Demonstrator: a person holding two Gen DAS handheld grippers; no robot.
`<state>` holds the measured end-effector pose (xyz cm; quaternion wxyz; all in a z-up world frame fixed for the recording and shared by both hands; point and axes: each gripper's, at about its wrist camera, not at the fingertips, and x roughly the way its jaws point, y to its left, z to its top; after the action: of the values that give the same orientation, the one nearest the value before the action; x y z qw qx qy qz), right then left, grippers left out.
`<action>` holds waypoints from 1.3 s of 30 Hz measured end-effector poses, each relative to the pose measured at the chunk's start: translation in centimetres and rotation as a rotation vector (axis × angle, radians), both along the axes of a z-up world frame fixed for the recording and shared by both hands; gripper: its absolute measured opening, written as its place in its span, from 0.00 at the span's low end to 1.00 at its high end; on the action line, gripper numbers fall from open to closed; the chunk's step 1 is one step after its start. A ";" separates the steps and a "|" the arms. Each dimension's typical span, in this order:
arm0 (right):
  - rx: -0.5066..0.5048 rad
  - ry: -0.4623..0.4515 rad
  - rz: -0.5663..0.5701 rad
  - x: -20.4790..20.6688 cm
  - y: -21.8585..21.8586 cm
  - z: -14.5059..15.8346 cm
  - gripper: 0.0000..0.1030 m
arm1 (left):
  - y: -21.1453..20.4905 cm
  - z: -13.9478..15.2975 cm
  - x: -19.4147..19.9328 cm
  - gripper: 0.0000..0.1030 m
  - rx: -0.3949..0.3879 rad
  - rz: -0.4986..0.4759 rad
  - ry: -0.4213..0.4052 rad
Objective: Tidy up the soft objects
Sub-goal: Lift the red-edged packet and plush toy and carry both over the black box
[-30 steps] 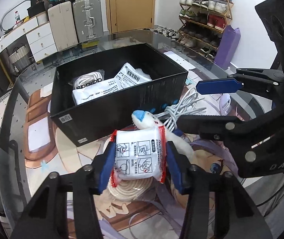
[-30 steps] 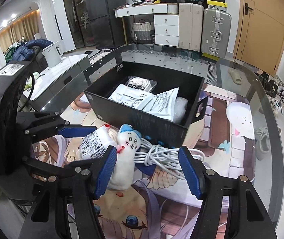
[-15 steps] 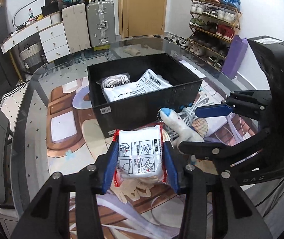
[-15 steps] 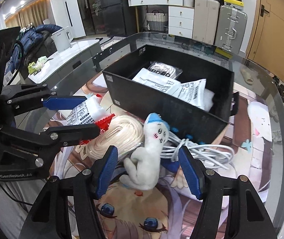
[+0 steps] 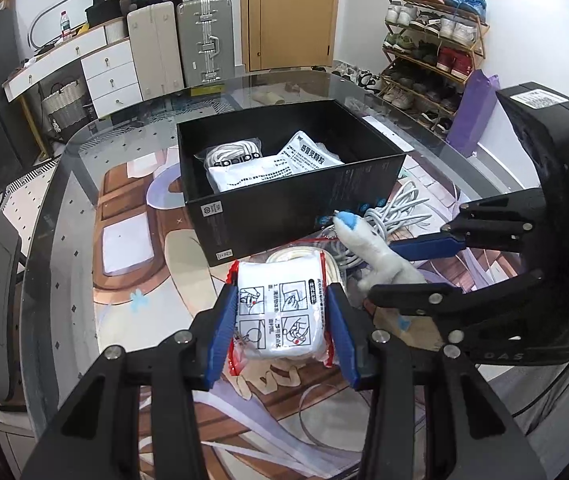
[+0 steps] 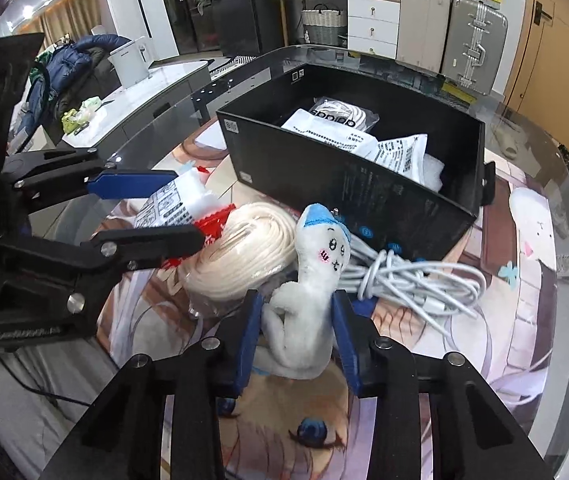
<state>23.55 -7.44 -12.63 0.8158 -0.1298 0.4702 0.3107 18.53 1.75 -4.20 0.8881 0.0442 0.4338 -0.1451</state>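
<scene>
White packet [image 5: 280, 314] with red edges, pinched between the blue fingers of the left hand-held gripper [image 5: 280, 320], held above the table [image 5: 64, 240] just in front of the black box [image 5: 284, 208]. Beside it, white plush toy [image 6: 308, 296] with blue cap, upright, clamped at the body by the right hand-held gripper [image 6: 298, 340]. Under and between them, a cream rope coil [image 6: 240, 256] and a tangle of grey cable [image 6: 412, 280] against the box's front wall. Box near the table's far edge, already holding several white bags [image 5: 268, 168].

Risks, as a judgement: slippery packet squeezing out of the grip; toy's dangling base snagging the cable and dragging it; both grippers close together, likely to knock on the way to the box; load catching on the box rim.
</scene>
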 end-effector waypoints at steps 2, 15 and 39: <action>-0.014 0.009 0.028 -0.7 -0.1 0.0 0.35 | -0.1 -0.1 -0.3 0.43 0.005 0.002 0.006; -0.045 0.024 0.027 -2.0 -1.0 -1.6 0.49 | -1.3 -1.4 -1.2 0.43 0.046 0.017 0.024; 0.047 -0.052 0.020 -3.9 -2.0 3.6 0.32 | -1.7 0.8 -2.2 0.43 0.082 0.016 -0.087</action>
<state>19.69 -9.42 -9.03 0.8273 -0.1232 0.4402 0.3264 16.28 0.03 -3.41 0.9048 0.0832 0.4006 -0.1180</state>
